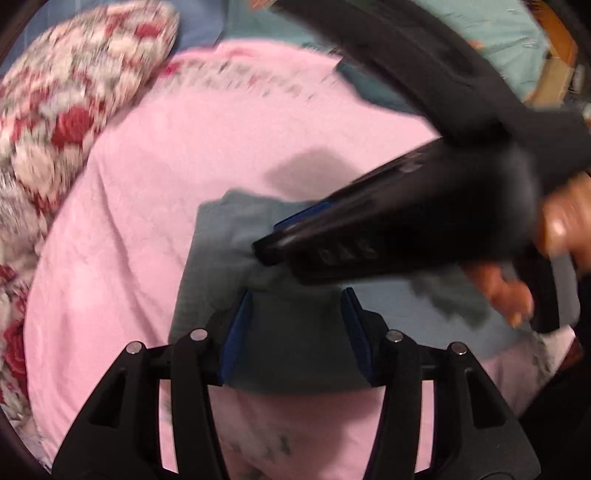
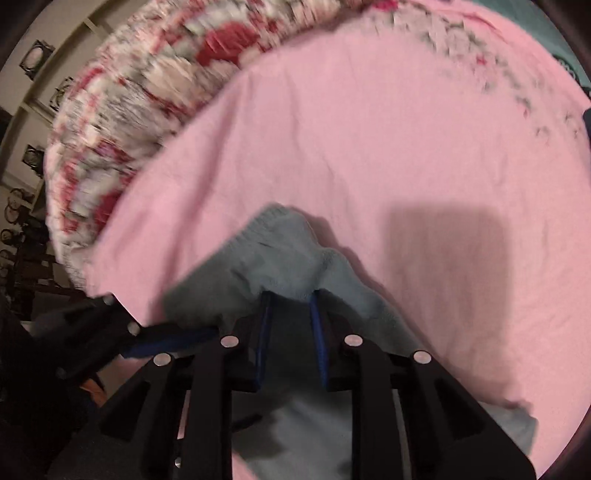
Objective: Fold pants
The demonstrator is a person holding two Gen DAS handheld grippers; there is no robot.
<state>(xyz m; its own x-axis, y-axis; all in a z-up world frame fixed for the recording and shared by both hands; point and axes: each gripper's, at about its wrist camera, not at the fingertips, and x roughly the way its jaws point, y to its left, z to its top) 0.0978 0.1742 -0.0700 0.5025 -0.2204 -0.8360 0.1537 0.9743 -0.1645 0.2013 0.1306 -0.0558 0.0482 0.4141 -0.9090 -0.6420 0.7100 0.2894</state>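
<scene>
Grey-blue pants lie bunched on a pink sheet. My left gripper stands over them with its blue pads wide apart; shaded cloth lies between the pads and spreads past the left one. My right gripper reaches in from the right, held by a hand, with its tips in a pucker of the cloth. In the right wrist view the right gripper has its pads close together, and a peak of the pants is pinched at the tips. The left gripper shows blurred at the lower left.
A red and white floral quilt is heaped along the sheet's left edge. Teal fabric lies at the far right. Wall shelves stand beyond the bed. The pink sheet stretches ahead of the pants.
</scene>
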